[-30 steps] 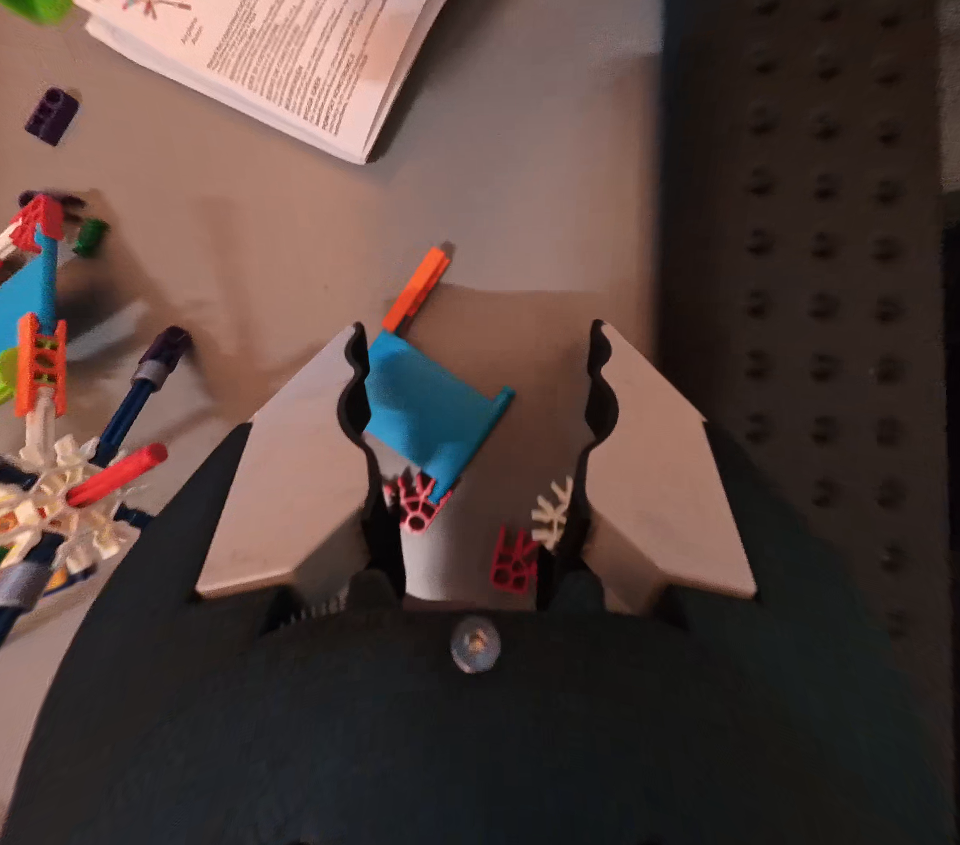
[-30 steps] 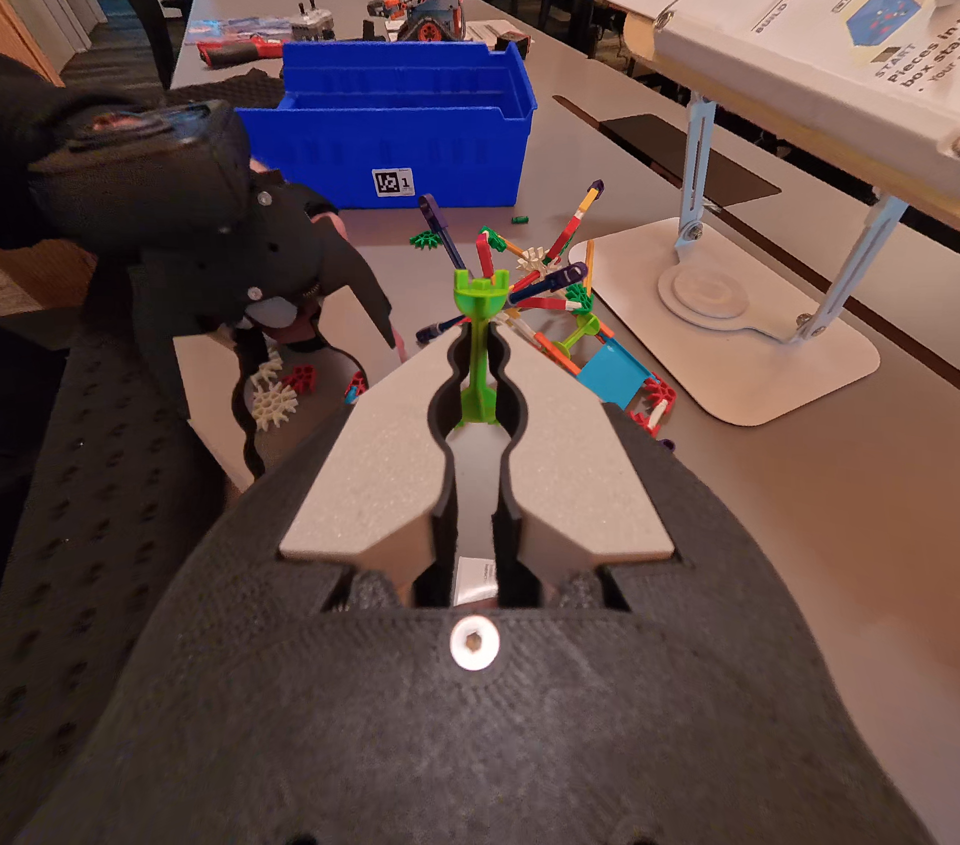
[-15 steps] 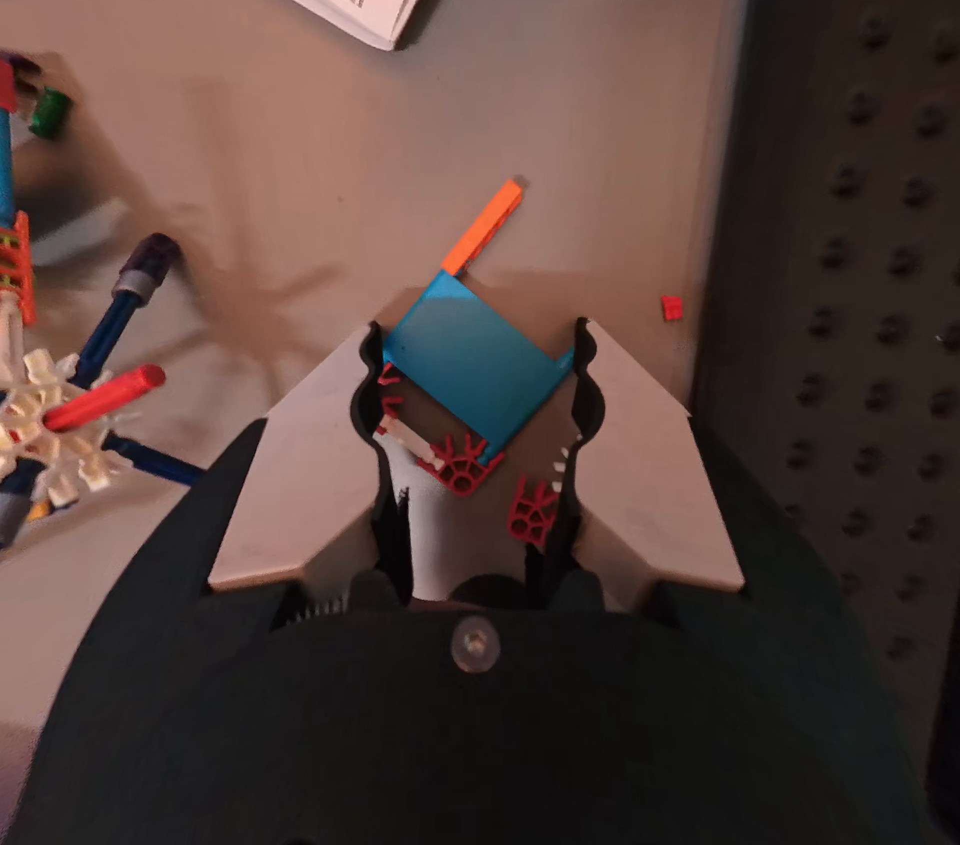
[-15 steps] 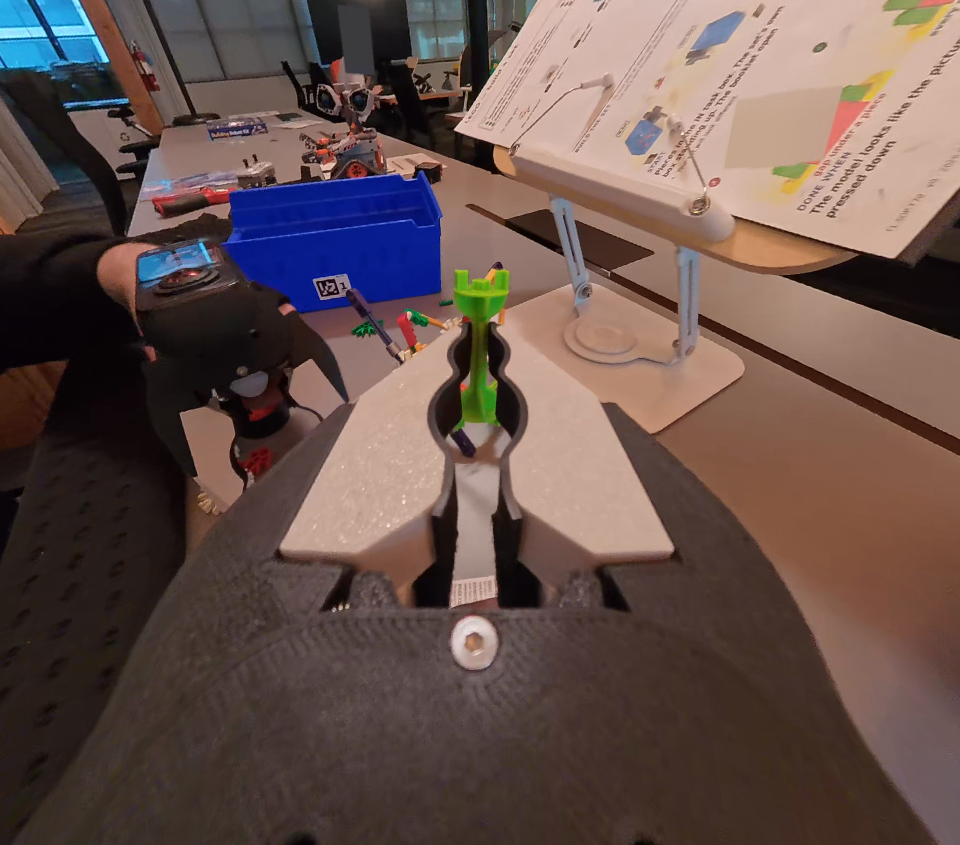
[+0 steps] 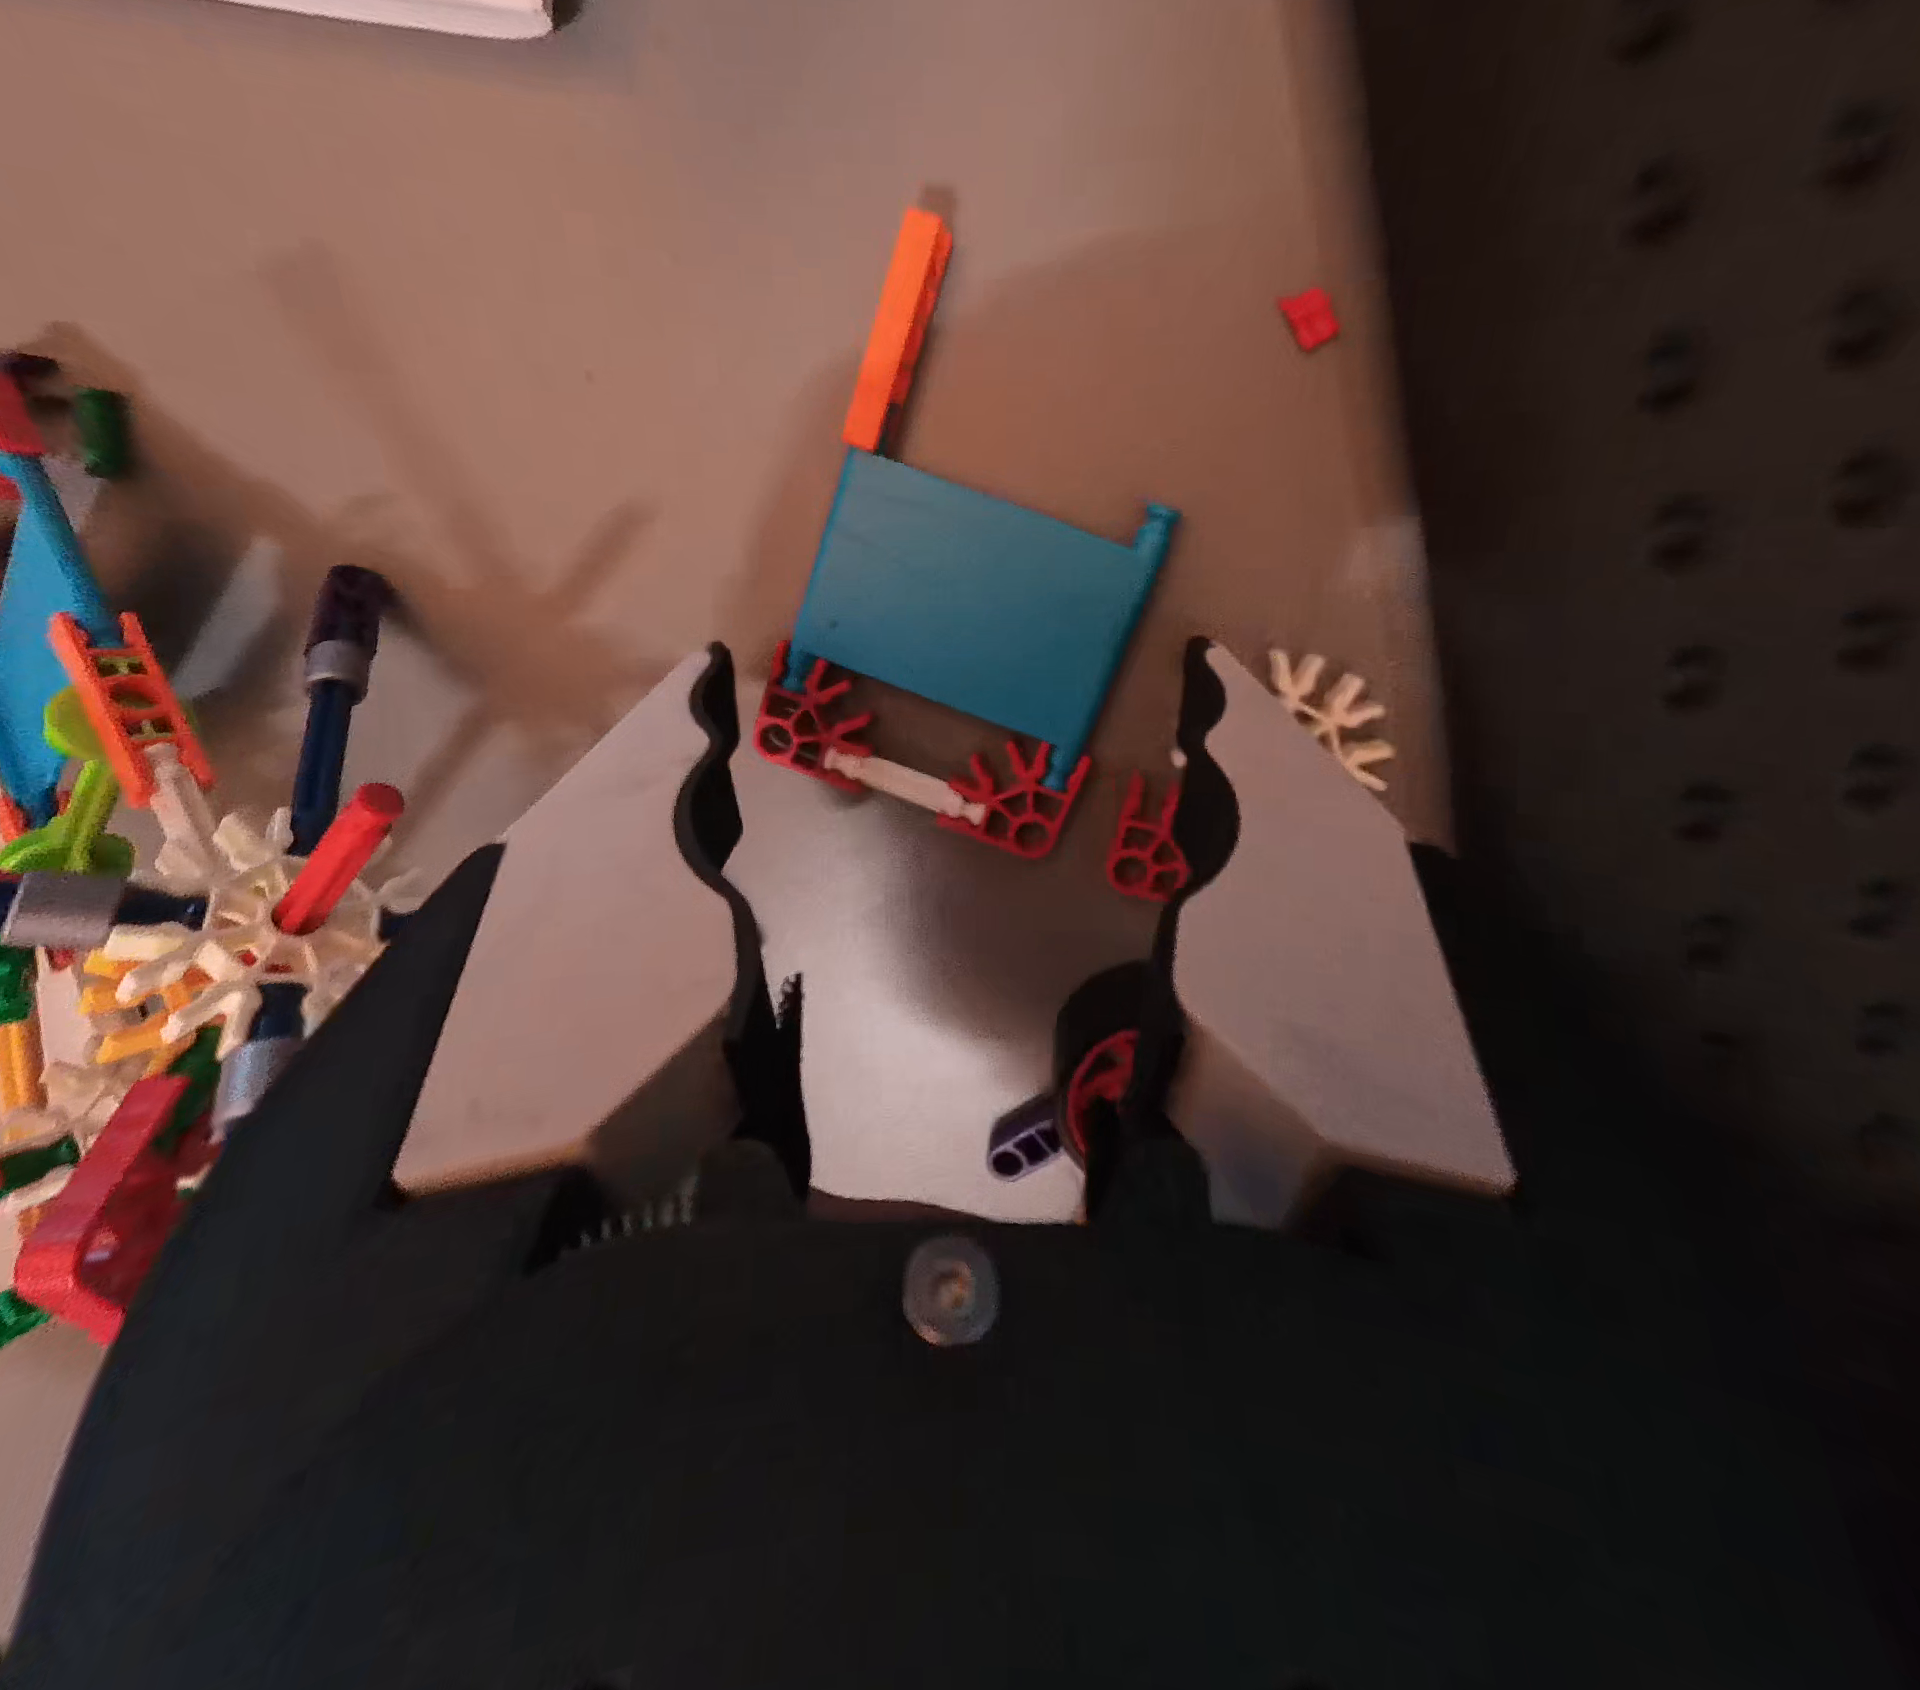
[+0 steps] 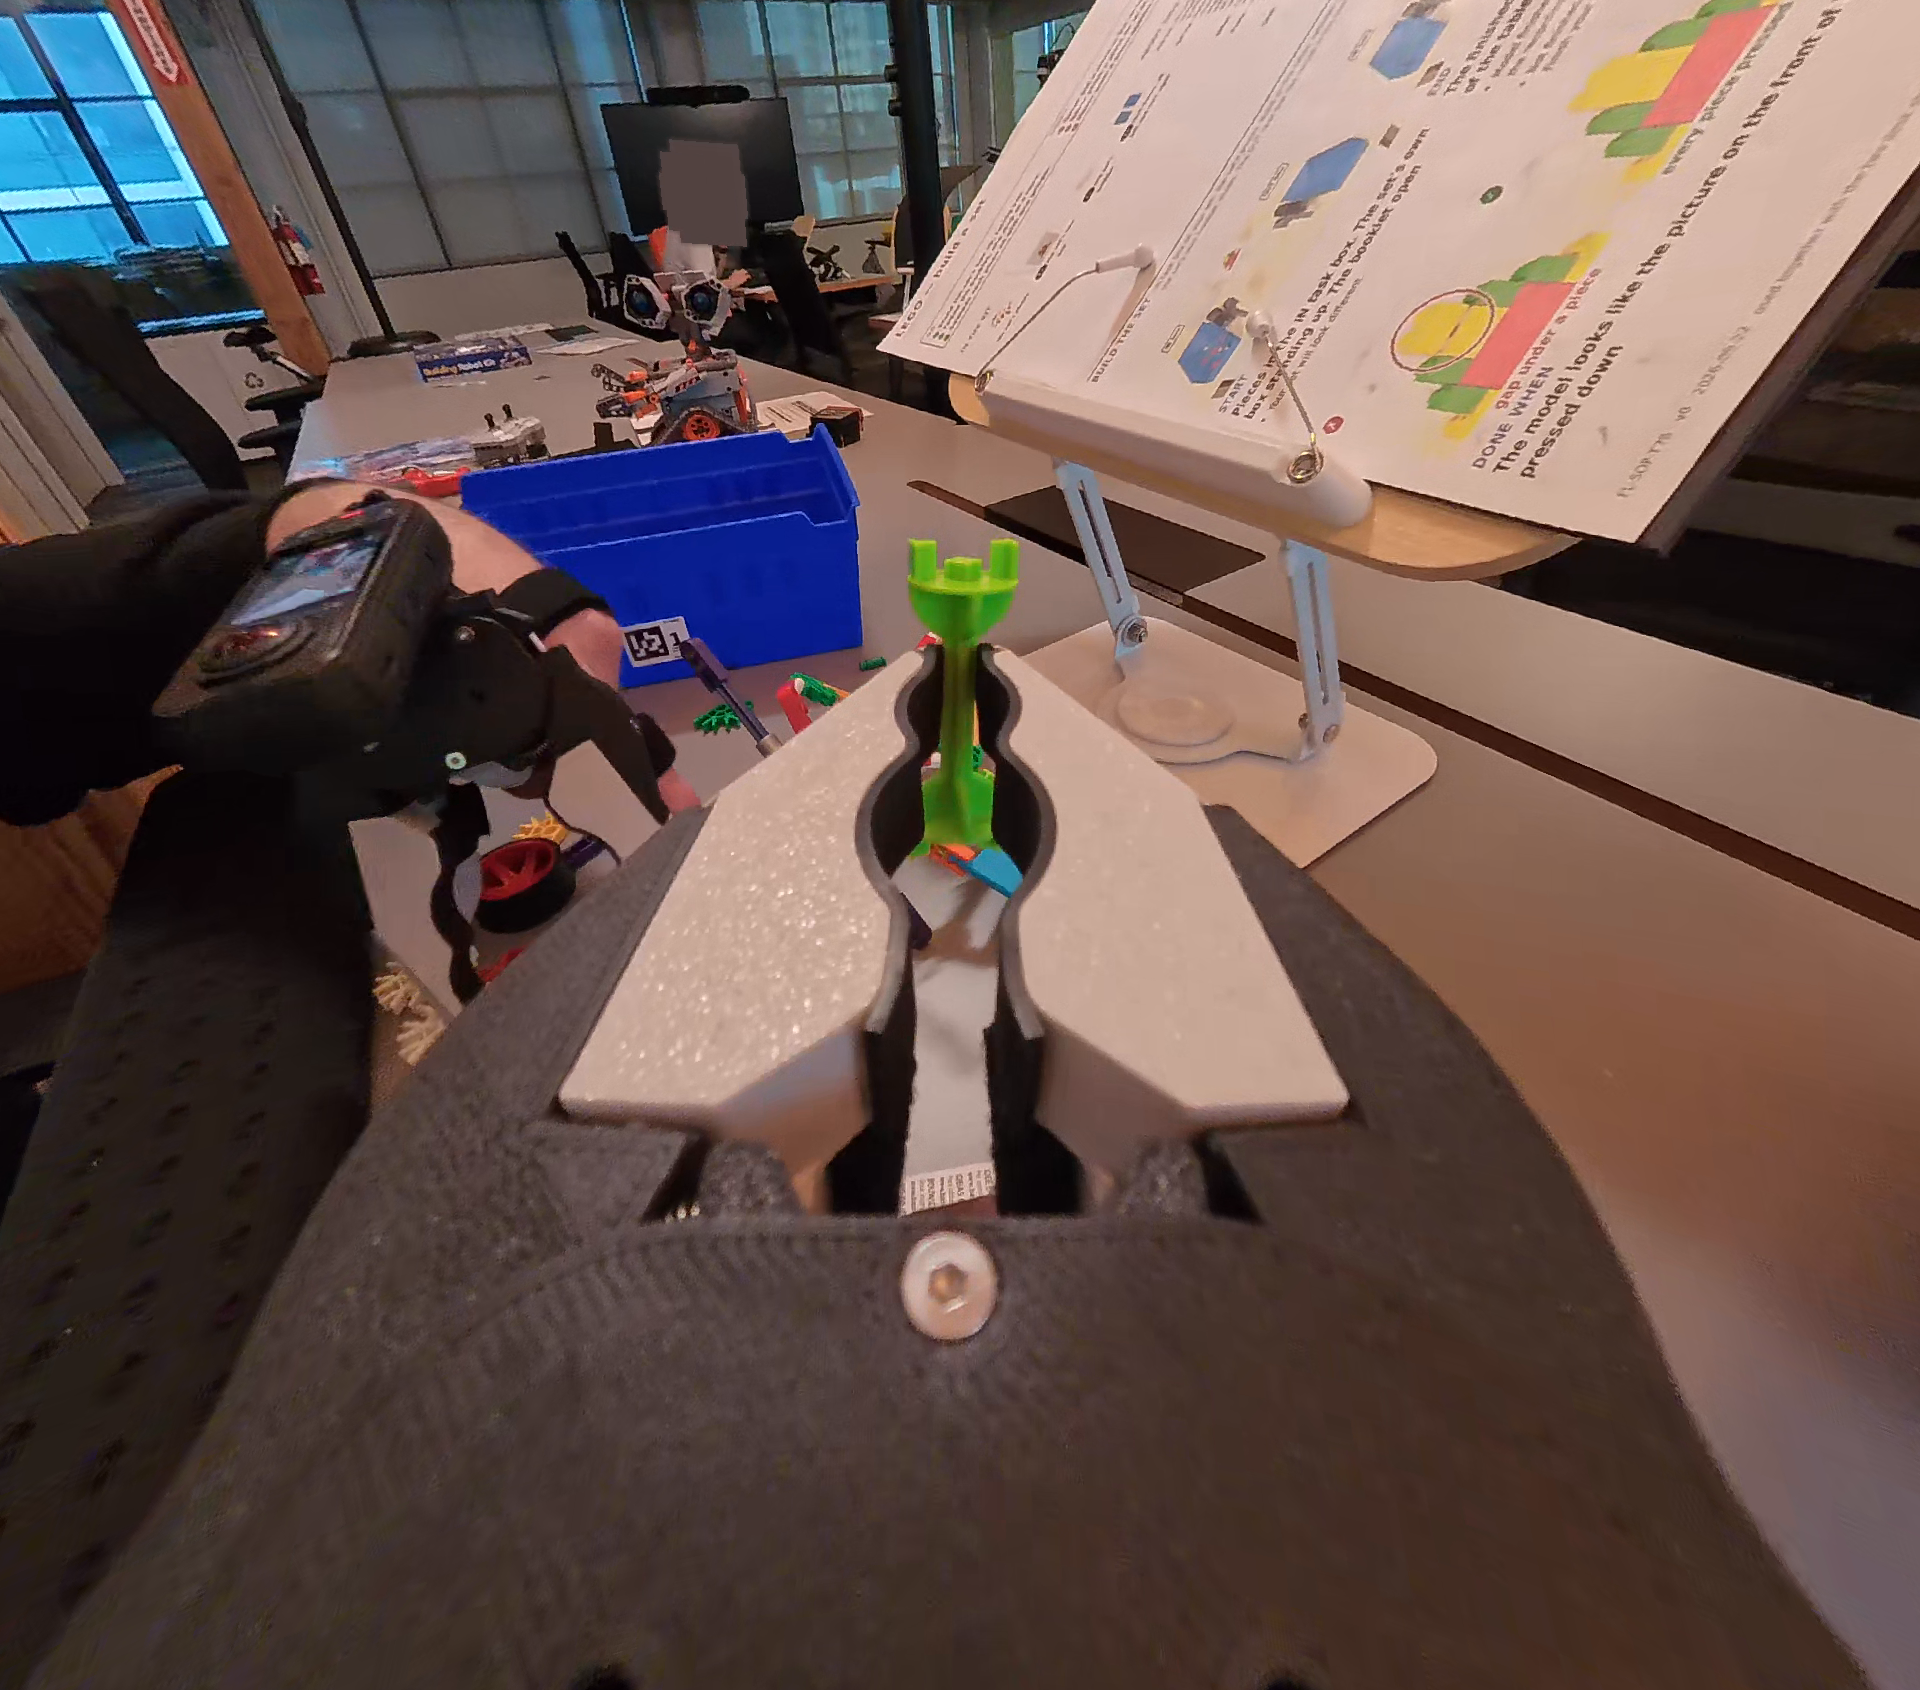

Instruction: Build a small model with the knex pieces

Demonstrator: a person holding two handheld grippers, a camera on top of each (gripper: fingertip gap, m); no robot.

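**Green rod pinched on the right, left jaws spread over a blue panel**

The right hand-held gripper [image 6: 961,664] pinches a bright green rod [image 6: 958,664] upright between its fingertips, above the grey desk [image 6: 1558,965]. The left hand-held gripper [image 5: 956,684] hangs with its jaws spread wide, holding nothing, just above a blue panel [image 5: 971,617] lying flat on the desk with red connectors [image 5: 1013,799] at its near corners and an orange rod [image 5: 899,326] at its far corner. A colourful rod model [image 5: 156,913] stands to the left, and a blue bin [image 6: 675,544] sits farther back.
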